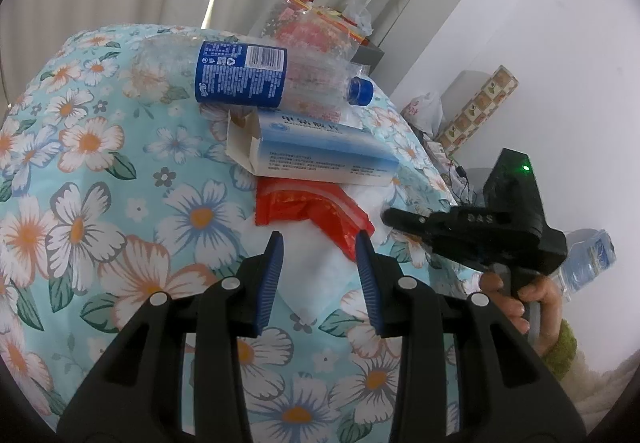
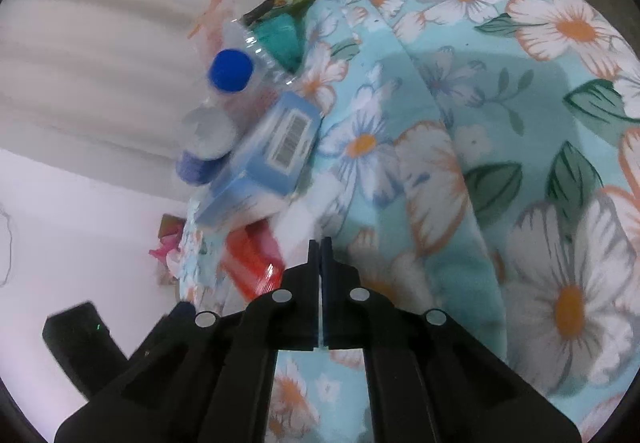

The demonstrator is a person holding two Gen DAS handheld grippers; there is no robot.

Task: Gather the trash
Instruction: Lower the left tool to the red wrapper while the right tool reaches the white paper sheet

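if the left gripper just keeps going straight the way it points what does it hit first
Most likely the white tissue lying on the floral cloth, which sits between the left gripper's open fingers. Just beyond it lies the red wrapper. Depth is hard to judge through the fisheye.

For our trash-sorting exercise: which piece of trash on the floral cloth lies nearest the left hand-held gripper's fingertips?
The red wrapper, just ahead of the left hand-held gripper; the blue-and-white box and plastic bottle lie farther back.

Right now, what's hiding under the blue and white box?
Under the blue and white box a red wrapper and white tissue poke out, lying on the flowery cloth. What else sits beneath it is covered.
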